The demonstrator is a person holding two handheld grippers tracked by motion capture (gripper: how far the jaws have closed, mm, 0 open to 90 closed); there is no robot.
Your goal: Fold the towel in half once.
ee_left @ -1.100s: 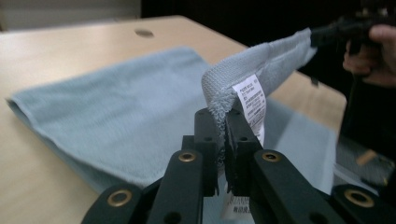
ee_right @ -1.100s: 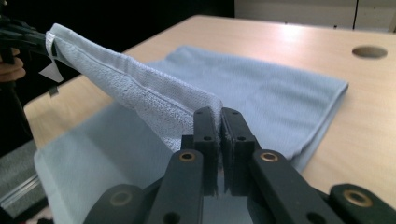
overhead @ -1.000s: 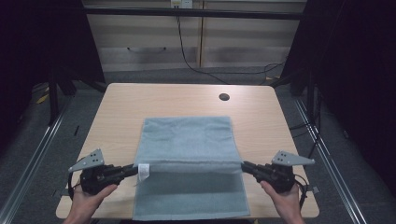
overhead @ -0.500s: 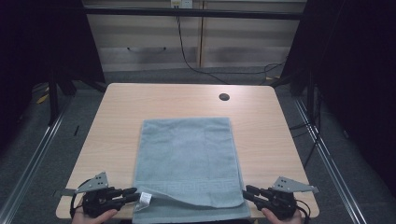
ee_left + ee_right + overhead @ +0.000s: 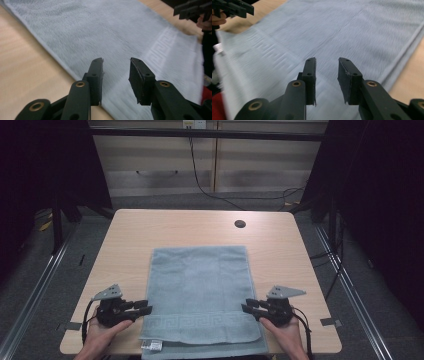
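1. Grey cloth is what the work concerns: a towel [image 5: 200,295] is spread flat on the desk [image 5: 125,235], its patterned hem draped over the near edge.
2. Both tongs are released, jaws just parted, nothing between them: left gripper [image 5: 145,308] at the towel's left edge, right gripper [image 5: 247,306] at its right.
3. The overhanging hem could probably drag the towel off the desk.
4. A dark round hole [image 5: 240,224] is seen near the far edge; nothing blocks the way.
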